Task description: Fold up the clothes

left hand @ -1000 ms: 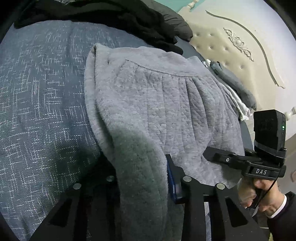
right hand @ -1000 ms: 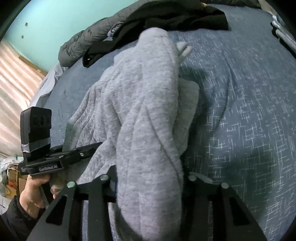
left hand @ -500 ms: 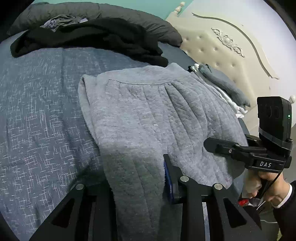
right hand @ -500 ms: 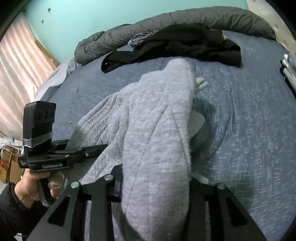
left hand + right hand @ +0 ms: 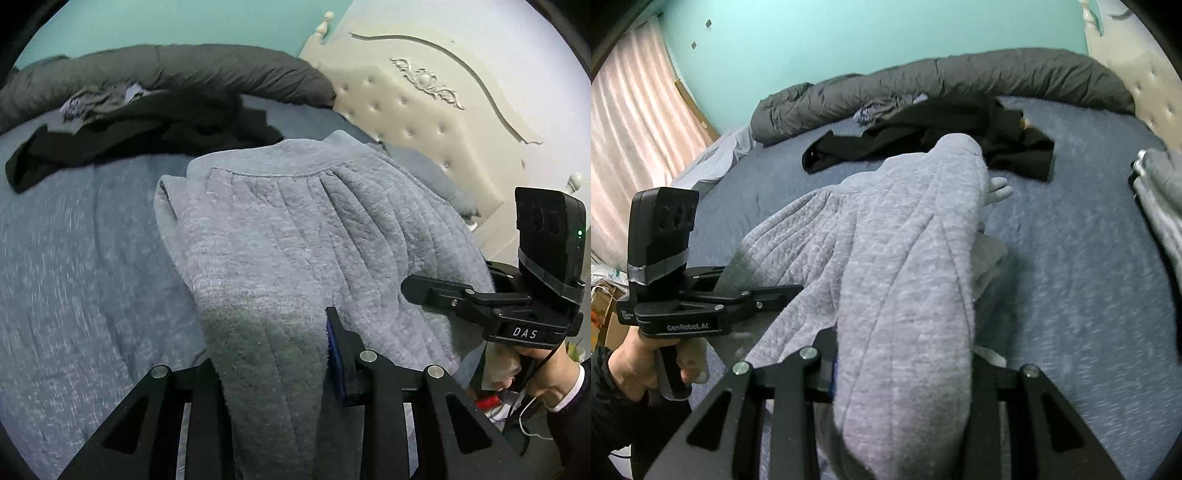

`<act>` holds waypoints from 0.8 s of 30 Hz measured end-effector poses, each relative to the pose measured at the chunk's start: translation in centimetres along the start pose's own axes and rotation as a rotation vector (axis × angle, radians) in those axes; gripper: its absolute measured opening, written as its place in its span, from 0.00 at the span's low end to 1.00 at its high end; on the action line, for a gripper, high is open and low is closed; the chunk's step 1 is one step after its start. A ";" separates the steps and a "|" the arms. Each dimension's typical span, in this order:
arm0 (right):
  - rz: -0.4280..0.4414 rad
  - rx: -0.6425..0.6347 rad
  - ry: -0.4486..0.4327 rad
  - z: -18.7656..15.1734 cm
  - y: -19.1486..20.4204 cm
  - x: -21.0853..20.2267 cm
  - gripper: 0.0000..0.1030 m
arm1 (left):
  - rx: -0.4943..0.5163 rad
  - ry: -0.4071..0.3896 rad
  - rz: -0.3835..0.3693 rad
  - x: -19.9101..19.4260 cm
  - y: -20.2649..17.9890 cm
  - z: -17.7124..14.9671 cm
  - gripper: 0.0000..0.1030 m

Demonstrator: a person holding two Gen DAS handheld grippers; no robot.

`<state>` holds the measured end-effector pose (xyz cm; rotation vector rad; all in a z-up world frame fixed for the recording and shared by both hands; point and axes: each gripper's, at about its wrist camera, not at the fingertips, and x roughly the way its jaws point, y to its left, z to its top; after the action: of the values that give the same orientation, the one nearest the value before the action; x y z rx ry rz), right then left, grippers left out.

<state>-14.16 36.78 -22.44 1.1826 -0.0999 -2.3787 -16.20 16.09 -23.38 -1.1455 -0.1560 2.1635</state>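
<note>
A grey quilted garment (image 5: pixel 295 236) is held up over the blue bedspread (image 5: pixel 74 258), its far part still draping onto the bed. My left gripper (image 5: pixel 269 354) is shut on one near edge of it. My right gripper (image 5: pixel 901 373) is shut on the other near edge of the garment (image 5: pixel 905 258). Each gripper shows in the other's view: the right one (image 5: pixel 480 299) at the garment's right side, the left one (image 5: pixel 738 299) at its left side. The fabric hides the fingertips.
A pile of black clothes (image 5: pixel 140 129) and a dark grey rolled duvet (image 5: pixel 166 70) lie at the far side of the bed. A cream tufted headboard (image 5: pixel 413 122) stands to the right. Folded grey clothes (image 5: pixel 1160 199) lie at the right edge. Pink curtains (image 5: pixel 639 110) hang on the left.
Both grippers have lifted and pulled back with the garment, raising its near edge. More of the far bed, the duvet and the wall now show.
</note>
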 end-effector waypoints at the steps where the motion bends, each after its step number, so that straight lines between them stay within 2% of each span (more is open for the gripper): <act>1: -0.009 -0.013 -0.008 0.3 -0.1 -0.6 0.33 | 0.009 -0.002 0.002 0.0 -0.6 0.4 0.30; 6: -0.030 -0.034 -0.042 1.3 -1.5 -3.5 0.33 | 0.043 -0.017 0.002 0.9 -4.2 3.2 0.30; 13: -0.058 -0.044 -0.078 2.6 -5.4 -7.9 0.33 | 0.101 -0.023 -0.011 3.2 -10.2 7.7 0.30; 24: -0.170 -0.056 -0.139 6.6 -15.2 -15.8 0.33 | 0.183 -0.053 -0.045 9.8 -20.7 17.0 0.30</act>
<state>-16.98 56.31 -10.83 1.0362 0.0223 -2.5928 -22.53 41.26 -11.63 -0.9734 -0.0063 2.1213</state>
